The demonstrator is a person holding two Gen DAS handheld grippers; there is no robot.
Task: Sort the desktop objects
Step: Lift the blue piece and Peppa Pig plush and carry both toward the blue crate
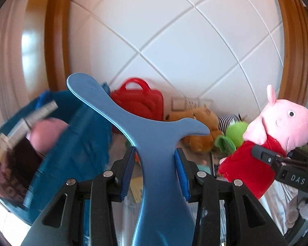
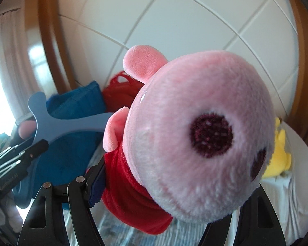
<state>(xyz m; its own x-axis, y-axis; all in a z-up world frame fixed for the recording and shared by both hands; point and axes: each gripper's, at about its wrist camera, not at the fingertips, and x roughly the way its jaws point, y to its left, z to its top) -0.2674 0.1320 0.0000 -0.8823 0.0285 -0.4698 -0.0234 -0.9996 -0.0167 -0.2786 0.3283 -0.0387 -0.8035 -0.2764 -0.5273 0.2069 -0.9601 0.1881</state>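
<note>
My left gripper is shut on a flat blue whale-tail-shaped piece, held upright with its forked end up. A pink pig plush in a red dress hangs at the right of the left wrist view, with my right gripper shut on its red body. Its head fills the right wrist view, hiding one finger of my right gripper; the blue pad of the other presses the dress. At the left there, the left gripper holds the blue piece.
A blue bin at the left holds a pink ball and boxes. Behind stand a red bag, a brown plush and a green toy. A yellow plush lies at the right. A white tiled wall rises behind.
</note>
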